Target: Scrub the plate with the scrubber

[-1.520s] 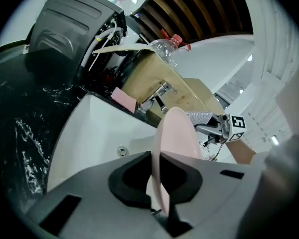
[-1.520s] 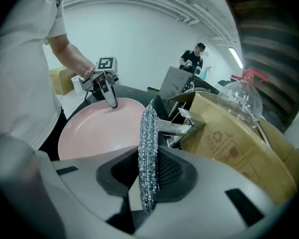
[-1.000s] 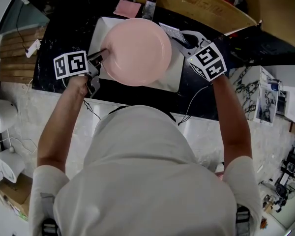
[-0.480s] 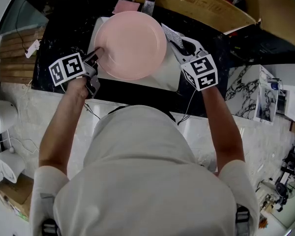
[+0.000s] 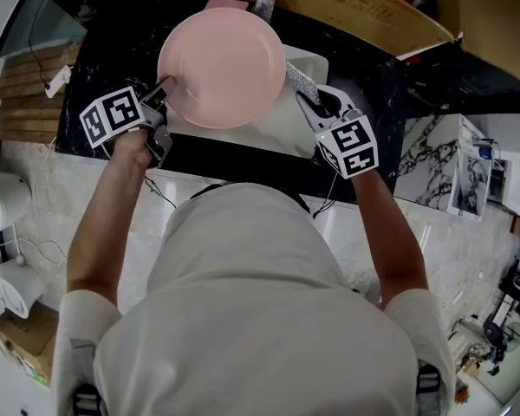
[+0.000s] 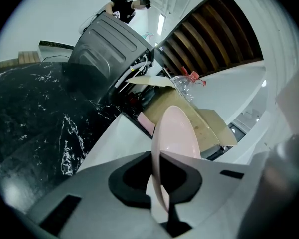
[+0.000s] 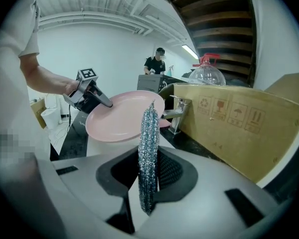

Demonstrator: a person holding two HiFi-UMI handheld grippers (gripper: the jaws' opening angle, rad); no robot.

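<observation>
A round pink plate (image 5: 223, 66) is held up over the white sink (image 5: 305, 128), gripped by its left rim in my left gripper (image 5: 166, 91), which is shut on it. In the left gripper view the plate (image 6: 175, 138) runs edge-on between the closed jaws. My right gripper (image 5: 302, 89) is to the right of the plate, shut on a flat silvery scrubber (image 5: 299, 78). In the right gripper view the scrubber (image 7: 148, 158) stands upright between the jaws, a short way from the plate (image 7: 124, 113), not touching it.
The white sink is set in a black marble counter (image 5: 104, 59). A tap (image 7: 177, 114) and a large cardboard box (image 5: 355, 11) stand behind the sink, with a pink cloth (image 5: 218, 3) near the tap. A person (image 7: 155, 62) stands far off across the room.
The plate has been carried up and to the left, farther over the sink's back edge. My right gripper with the scrubber has moved left toward the plate's right rim.
</observation>
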